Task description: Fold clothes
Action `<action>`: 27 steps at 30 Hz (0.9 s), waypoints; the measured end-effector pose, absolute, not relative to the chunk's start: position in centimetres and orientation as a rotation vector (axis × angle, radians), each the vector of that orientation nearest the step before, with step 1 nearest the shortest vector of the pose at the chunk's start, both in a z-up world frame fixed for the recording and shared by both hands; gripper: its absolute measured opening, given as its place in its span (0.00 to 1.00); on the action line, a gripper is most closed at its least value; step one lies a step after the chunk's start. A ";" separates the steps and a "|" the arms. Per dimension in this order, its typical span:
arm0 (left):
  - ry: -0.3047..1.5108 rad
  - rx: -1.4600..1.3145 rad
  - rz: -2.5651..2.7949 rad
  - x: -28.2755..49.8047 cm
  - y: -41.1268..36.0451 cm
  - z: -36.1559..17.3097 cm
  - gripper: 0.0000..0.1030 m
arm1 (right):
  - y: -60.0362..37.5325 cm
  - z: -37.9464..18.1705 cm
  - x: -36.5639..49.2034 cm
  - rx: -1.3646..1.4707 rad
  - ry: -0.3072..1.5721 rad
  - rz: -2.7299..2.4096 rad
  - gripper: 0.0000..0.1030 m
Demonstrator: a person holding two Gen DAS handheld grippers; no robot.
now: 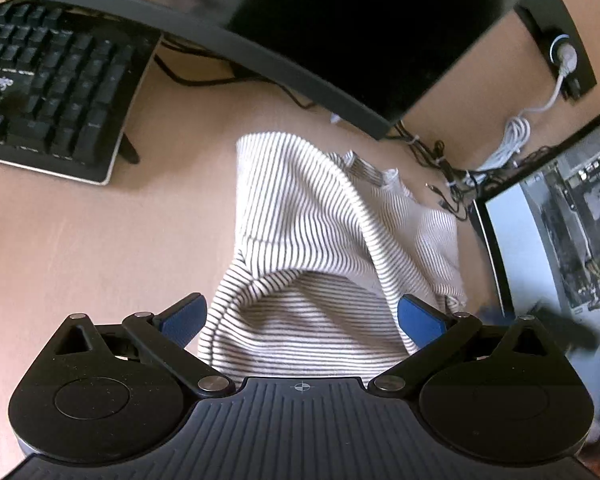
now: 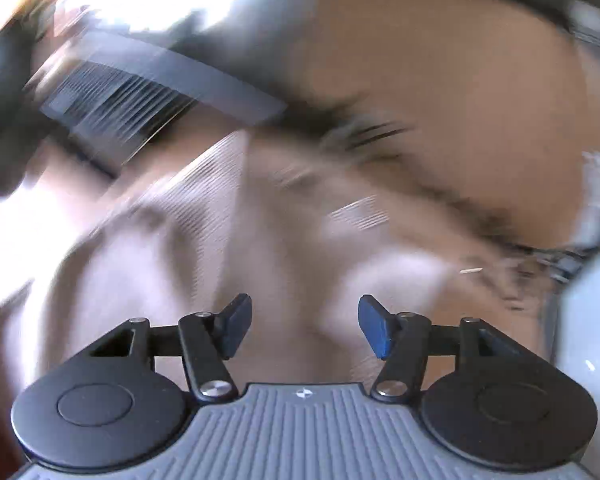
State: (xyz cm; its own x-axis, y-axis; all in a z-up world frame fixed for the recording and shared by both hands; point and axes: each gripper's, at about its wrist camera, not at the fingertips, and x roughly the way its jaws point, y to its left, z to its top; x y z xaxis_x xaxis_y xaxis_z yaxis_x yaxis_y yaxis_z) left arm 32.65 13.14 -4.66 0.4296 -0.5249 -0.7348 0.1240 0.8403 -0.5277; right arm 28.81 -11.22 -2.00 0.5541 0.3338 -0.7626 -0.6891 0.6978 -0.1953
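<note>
**Garment on desk, both tools open**

Garment: a white knit top with thin dark stripes, lying crumpled on the tan desk. One fold stands up as a rounded hump toward the far side, and a ribbed cuff or hem pokes out beyond it. The near edge of the cloth runs under the front of the left tool.

Left tool: jaws spread wide, the blue pads standing one on each side of the cloth. Neither pad is pressed into the fabric; nothing is gripped.

Right tool: jaws parted, though less widely than the left, with the blue pads apart and nothing held between them. This view is heavily blurred. Pale cloth with faint striping fills the area ahead of the pads; whether they touch it cannot be told.

Surroundings, left wrist view: a black keyboard lies at the far left of the desk, well apart from the garment. A dark curved monitor stands behind it. A white coiled cable and a tangle of dark cables lie at the far right. A second screen stands at the right edge, near the cloth.
</note>
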 end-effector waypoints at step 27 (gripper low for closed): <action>1.001 -0.398 -0.394 34.7 12.3 -4.3 0.98 | -14.8 0.1 41.6 -0.167 0.699 0.333 0.47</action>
